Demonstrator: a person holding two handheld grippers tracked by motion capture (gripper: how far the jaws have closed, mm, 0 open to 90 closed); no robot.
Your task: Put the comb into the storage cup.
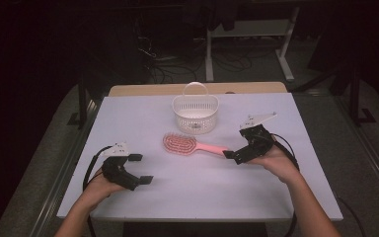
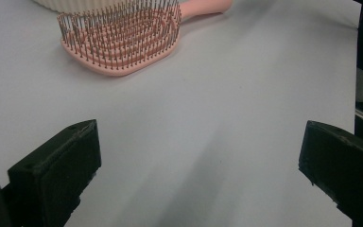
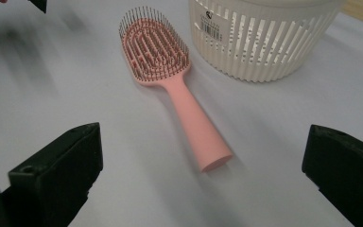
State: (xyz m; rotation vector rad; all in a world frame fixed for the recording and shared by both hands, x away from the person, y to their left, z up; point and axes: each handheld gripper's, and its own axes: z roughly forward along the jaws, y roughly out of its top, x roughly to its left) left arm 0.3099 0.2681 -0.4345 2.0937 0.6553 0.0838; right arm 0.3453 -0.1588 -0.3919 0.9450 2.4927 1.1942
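The pink hairbrush lies bristles-up on the surface just before the basket, its handle facing the wide-open, empty right tongs, probably for pickup, while the left tongs wait open and empty.

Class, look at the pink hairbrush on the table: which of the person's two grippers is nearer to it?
The right gripper. Its open jaws sit just off the handle end of the pink hairbrush, not touching. The left gripper, also open, is farther back, nearer the person, facing the bristle head across bare table.
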